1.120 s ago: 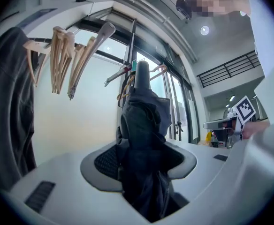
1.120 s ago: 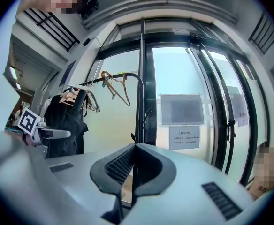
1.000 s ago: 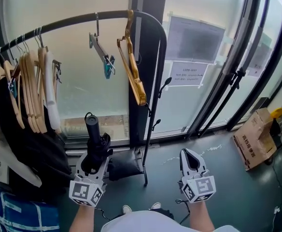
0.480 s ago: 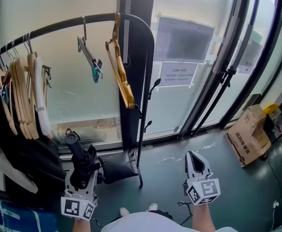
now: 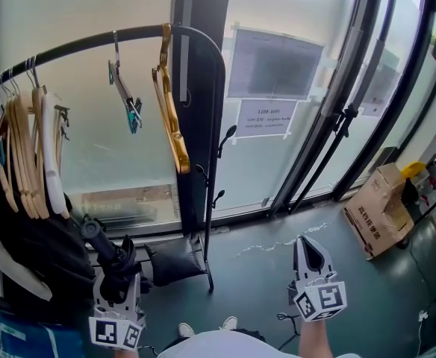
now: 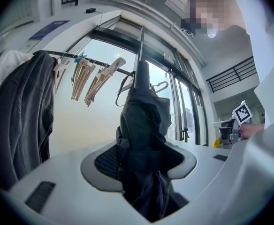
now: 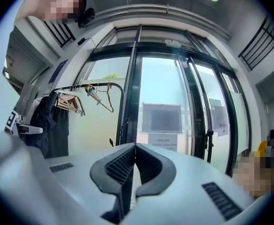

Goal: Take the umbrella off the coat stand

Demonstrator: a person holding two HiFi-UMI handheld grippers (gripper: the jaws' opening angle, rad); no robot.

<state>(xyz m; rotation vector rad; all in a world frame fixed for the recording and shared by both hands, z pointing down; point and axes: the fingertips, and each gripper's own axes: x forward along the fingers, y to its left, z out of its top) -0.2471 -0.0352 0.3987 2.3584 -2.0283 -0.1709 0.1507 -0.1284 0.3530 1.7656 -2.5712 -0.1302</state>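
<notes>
A folded black umbrella (image 5: 110, 257) sits upright in my left gripper (image 5: 118, 286), low at the left of the head view, its handle end pointing up. In the left gripper view the jaws are shut on the umbrella (image 6: 144, 139), whose bundled fabric fills the gap between the pads. The umbrella hangs free of the black coat stand (image 5: 203, 125). My right gripper (image 5: 312, 253) is held low at the right, jaws shut with nothing between them; the right gripper view shows its pads (image 7: 127, 165) meeting at the tips.
Wooden hangers (image 5: 31, 155) and dark coats (image 5: 24, 252) hang at the rail's left end, close to the umbrella. A gold hanger (image 5: 169, 125) and a clip hanger (image 5: 125, 99) hang near the rail's bend. Glass doors stand behind; a cardboard box (image 5: 382, 215) sits on the floor at right.
The left gripper with the umbrella has slid left and lower in the head view, further from the stand's post. The right gripper has shifted slightly right. The whole view has panned.
</notes>
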